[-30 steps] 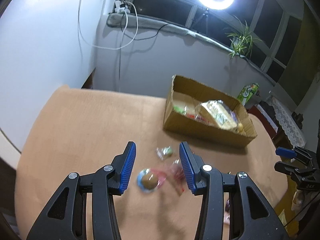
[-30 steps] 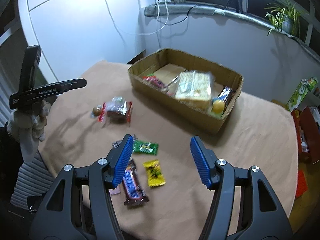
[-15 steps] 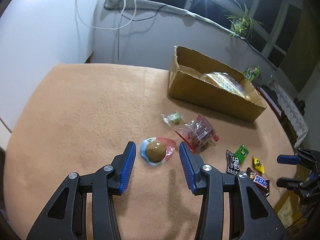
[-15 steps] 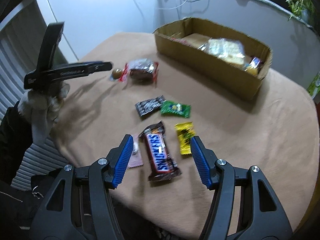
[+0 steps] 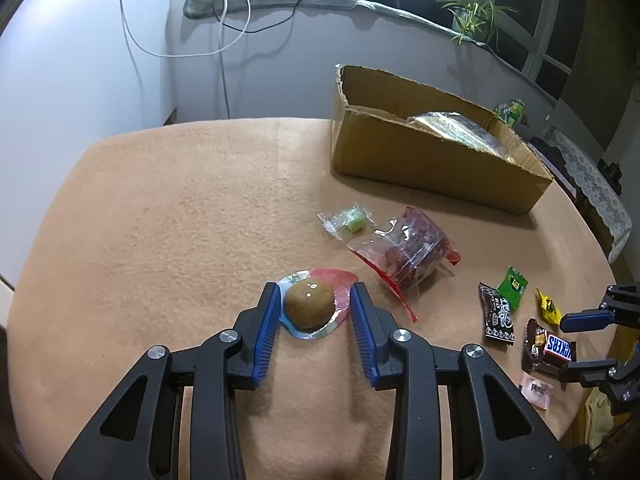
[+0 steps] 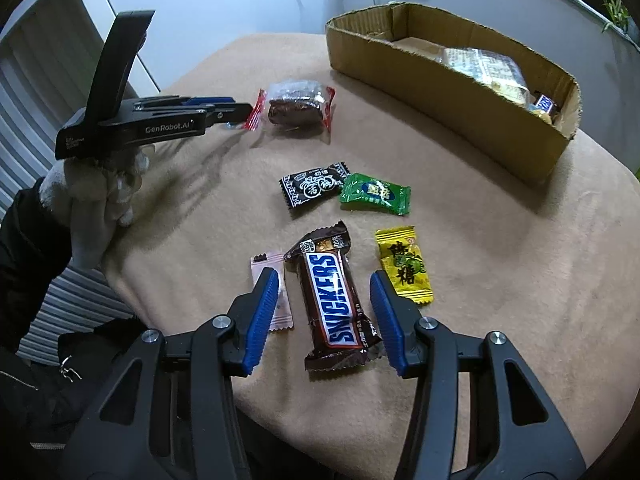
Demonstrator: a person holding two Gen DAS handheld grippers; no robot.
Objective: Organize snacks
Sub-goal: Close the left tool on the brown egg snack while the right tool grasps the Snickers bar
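Snacks mostly loose on table (image 5: pixel 168 216), some already in cardboard box (image 5: pixel 432 160). Left tool (image 5: pixel 314 312) open, straddling sealed brown egg (image 5: pixel 309 306), no grip yet. Right tool (image 6: pixel 324 292) open around Snickers bar (image 6: pixel 336 300), lined up for grab, guessing both boxed next.

"SNICKERS" in white-and-blue letters on brown chocolate bar (image 6: pixel 338 300), lying on desk; same word readable on bar from left wrist view. "GenRobot.AI" printed in white on black side of left tongs (image 6: pixel 236 109). Chinese characters on yellow candy (image 6: pixel 404 265), black candy (image 6: pixel 314 185), green candy (image 6: pixel 375 193) wrappers.
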